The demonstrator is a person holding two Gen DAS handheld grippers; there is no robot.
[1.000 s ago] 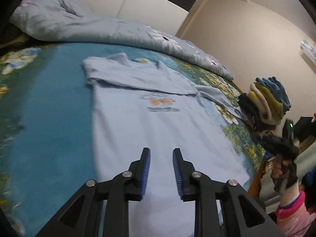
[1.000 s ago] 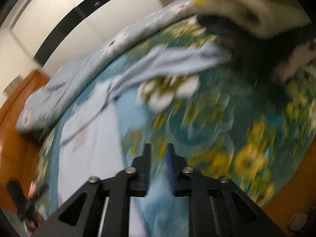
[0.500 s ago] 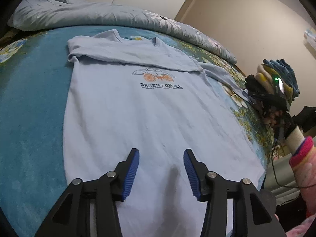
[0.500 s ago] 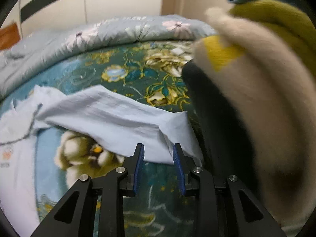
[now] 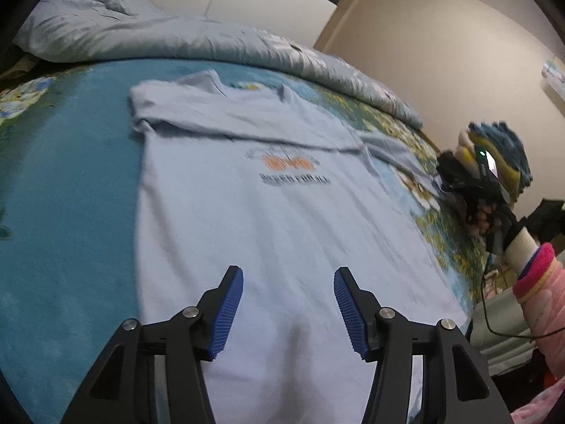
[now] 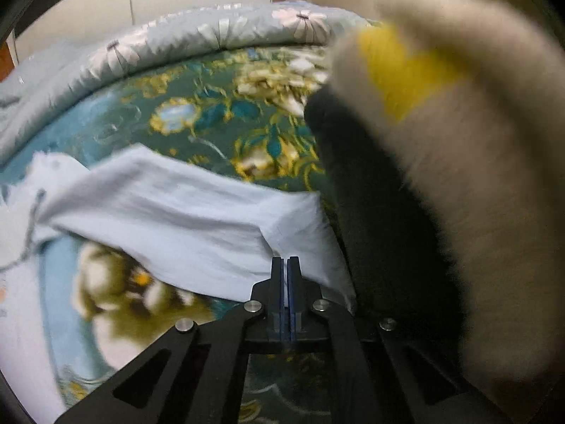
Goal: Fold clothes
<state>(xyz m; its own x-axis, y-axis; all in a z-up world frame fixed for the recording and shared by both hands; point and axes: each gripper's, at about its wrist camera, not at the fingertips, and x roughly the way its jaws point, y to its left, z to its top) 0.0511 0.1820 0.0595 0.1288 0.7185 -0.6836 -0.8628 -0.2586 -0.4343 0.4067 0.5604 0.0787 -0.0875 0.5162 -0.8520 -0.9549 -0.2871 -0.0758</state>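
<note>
A light blue T-shirt (image 5: pixel 275 219) with an orange print lies flat on the bed, its left sleeve folded in. My left gripper (image 5: pixel 287 282) is open and empty just above the shirt's lower half. The shirt's right sleeve (image 6: pixel 183 222) stretches across the floral bedspread (image 6: pixel 197 120). My right gripper (image 6: pixel 285 265) is shut on the sleeve's end, pinching its hem. In the left wrist view the right gripper (image 5: pixel 455 180) shows at the bed's right edge, mostly hidden by a woolly glove.
A rumpled grey-blue duvet (image 5: pixel 148 31) lies along the far side of the bed. A thick woolly glove (image 6: pixel 459 141) fills the right side of the right wrist view. The bed's right edge (image 5: pixel 469 282) drops off beside a dark cable.
My right gripper has closed on the sleeve's end. My left gripper has opened wider and stays over the shirt's lower half.
</note>
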